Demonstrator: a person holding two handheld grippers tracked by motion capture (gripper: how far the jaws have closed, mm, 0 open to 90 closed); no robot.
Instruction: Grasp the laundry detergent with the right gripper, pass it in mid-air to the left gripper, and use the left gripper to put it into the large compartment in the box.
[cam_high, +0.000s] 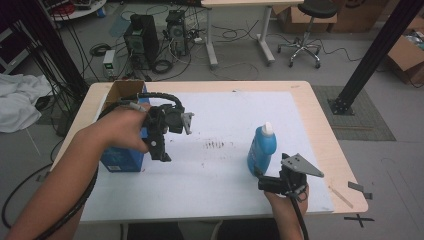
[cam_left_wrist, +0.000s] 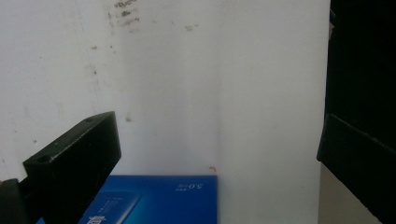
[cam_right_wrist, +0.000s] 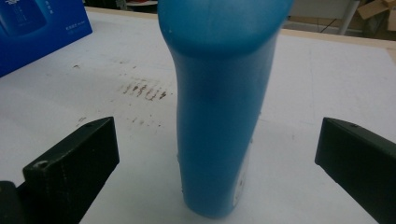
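A blue bottle (cam_high: 261, 146) with a white cap stands upright on the white sheet (cam_high: 220, 165), right of centre. My right gripper (cam_high: 261, 179) sits just in front of it, low over the table. In the right gripper view the bottle (cam_right_wrist: 219, 116) stands between the wide-apart jaws without touching either, so my right gripper (cam_right_wrist: 217, 135) is open. My left gripper (cam_high: 161, 150) hangs over the left part of the sheet, pointing down beside a blue carton (cam_high: 120, 160). In the left gripper view my left gripper (cam_left_wrist: 215, 128) is open over bare sheet, with the carton's blue face (cam_left_wrist: 159, 198) below it.
The carton's brown open top (cam_high: 124, 91) reaches the table's far left corner. Dark smudges (cam_high: 215, 145) mark the sheet's middle. Beyond the wooden table edge (cam_high: 330, 145) are computer towers (cam_high: 142, 40), cables, a stool (cam_high: 312, 30) and a black post (cam_high: 370, 60).
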